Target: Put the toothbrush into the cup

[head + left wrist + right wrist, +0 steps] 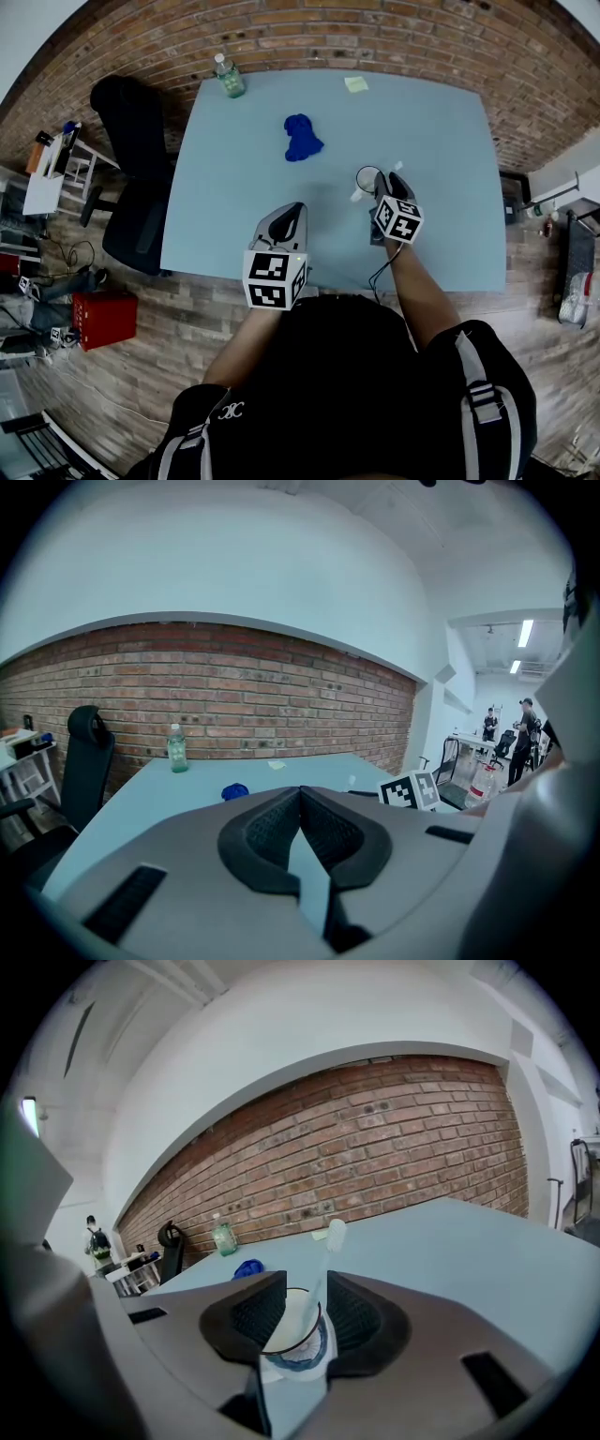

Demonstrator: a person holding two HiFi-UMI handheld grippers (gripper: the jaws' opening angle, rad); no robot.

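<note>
A white cup (367, 177) stands on the light blue table (234, 197), right of the middle. In the right gripper view the cup (292, 1333) sits just beyond the jaws, and a white toothbrush (327, 1258) stands in it, leaning, with its head up. My right gripper (385, 185) is right beside the cup. Its jaws stand open on either side of the toothbrush handle, and the pads do not press on it. My left gripper (291, 216) hovers over the table's near edge with its jaws shut (300, 794) and nothing between them.
A crumpled blue cloth (302, 138) lies at the table's middle. A green-tinted bottle (228, 77) stands at the far left corner and a yellow note (355, 83) lies at the far edge. A black office chair (131, 150) stands left of the table, against a brick wall.
</note>
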